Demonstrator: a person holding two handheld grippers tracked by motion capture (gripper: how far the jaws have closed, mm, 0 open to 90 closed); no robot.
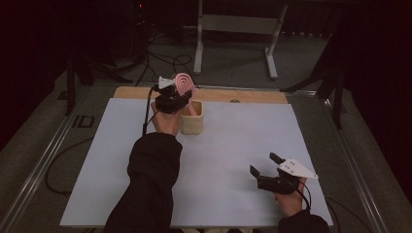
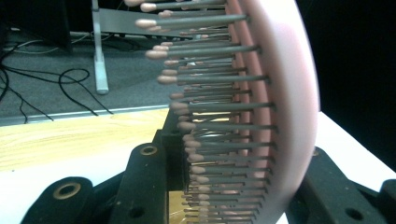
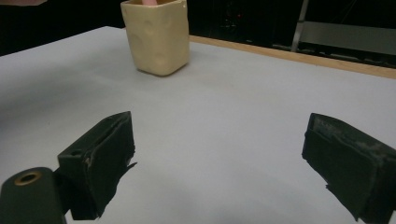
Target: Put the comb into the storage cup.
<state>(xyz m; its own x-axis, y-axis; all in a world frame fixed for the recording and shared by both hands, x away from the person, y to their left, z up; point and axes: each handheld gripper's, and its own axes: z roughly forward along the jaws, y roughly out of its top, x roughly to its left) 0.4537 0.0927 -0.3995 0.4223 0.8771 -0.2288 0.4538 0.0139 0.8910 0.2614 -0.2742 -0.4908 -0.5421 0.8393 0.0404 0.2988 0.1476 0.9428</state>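
From the high view, we have the left gripper (image 1: 176, 95) clamped on the pink hairbrush (image 1: 185, 83), whose handle dips into the cream cup (image 1: 192, 119) near the table's (image 1: 233, 145) far edge; we judge the brush is being set into the cup, so we should keep it upright and lower it straight. In the left gripper view, the jaws press the hairbrush (image 2: 280, 93) head, bristles pointing left; we should release only once the handle bears on the cup's bottom. In the right gripper view, the right gripper (image 3: 224, 163) rests with jaws wide apart, well away from the cup (image 3: 159, 37), free to steady it.
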